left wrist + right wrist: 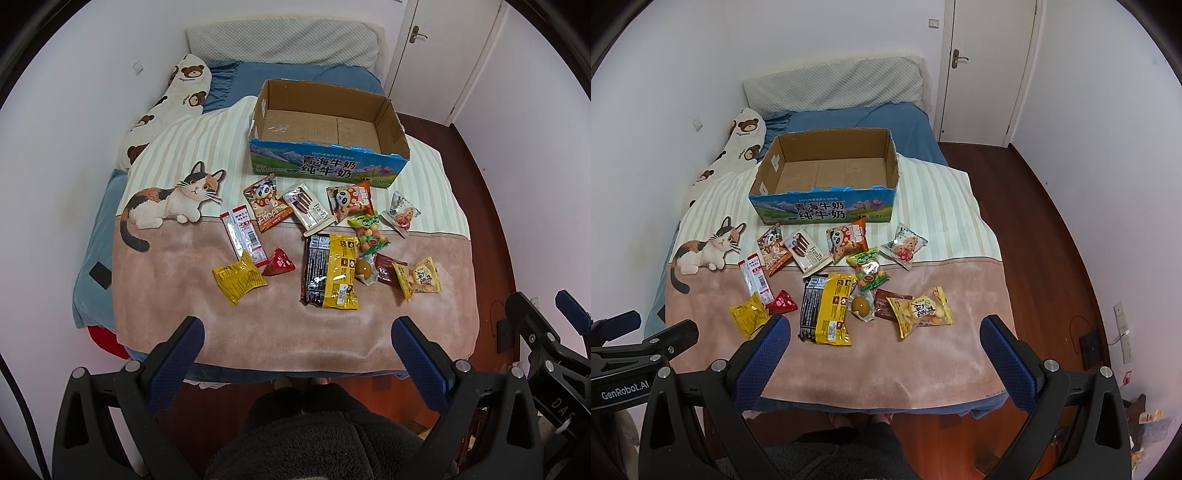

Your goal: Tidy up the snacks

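Right wrist view: both tongs, left tongs (pixel 297 338) and right tongs (pixel 884 336), gape empty; yellow-black packet (pixel 827 312) lies just ahead, long axis near-to-far, box (pixel 823 210) beyond.

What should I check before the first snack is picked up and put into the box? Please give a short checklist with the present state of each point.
1. Cardboard box open at the top, nothing inside: ok.
2. Left gripper open, holding nothing: ok.
3. Right gripper open, holding nothing: ok.
4. Snacks lie in the open on the blanket, in front of the box: ok.
5. Snacks lie apart for a clean grasp: not ok; the black and yellow packet and the candy bag touch their neighbours.
6. Packets are sealed: cannot tell.
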`<state>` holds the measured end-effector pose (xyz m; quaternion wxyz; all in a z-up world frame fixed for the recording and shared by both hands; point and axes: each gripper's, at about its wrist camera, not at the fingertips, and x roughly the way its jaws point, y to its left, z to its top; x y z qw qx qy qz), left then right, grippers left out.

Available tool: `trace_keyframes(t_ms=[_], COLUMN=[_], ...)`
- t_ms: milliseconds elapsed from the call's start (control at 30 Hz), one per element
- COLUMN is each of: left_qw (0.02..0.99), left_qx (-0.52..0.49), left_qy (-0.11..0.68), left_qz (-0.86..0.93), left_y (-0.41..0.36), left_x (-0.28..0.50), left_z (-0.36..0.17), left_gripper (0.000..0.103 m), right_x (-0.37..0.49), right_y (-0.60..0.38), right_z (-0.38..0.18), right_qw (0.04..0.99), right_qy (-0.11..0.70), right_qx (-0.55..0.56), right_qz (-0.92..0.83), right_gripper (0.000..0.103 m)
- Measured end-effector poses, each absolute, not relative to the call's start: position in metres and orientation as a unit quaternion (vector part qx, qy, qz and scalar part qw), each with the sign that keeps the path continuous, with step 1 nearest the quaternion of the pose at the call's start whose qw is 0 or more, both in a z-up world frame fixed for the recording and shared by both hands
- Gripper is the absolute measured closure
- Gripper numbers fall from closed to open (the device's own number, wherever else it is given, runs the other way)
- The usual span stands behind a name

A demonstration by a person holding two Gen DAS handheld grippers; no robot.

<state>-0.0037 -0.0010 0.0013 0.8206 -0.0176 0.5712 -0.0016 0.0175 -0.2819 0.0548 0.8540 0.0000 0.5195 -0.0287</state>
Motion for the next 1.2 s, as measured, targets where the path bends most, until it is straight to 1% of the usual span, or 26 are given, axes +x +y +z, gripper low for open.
trace_keyframes(t_ms=[1000,1200], left_qw=[0.821,0.823], left_qx=[-0.02,-0.021], left_qy=[0.57,0.568], left_qz=[-0.003,0.0], left_y=[0.0003,0.0], left_x=[-0.0051,-0.0044], left_z=[0.0031,0.0014], left_gripper=[0.0,0.0], right_x=[0.0155,0.021], right_y=[-0.2823,-0.2848], right_z=[0.0618,0.0561], right_qw=[0.858,0.853], right_qy=[0.512,0.521], right_qx=[-0.002,0.001], right_qz=[-0.025,-0.02], right_gripper=[0.0,0.0])
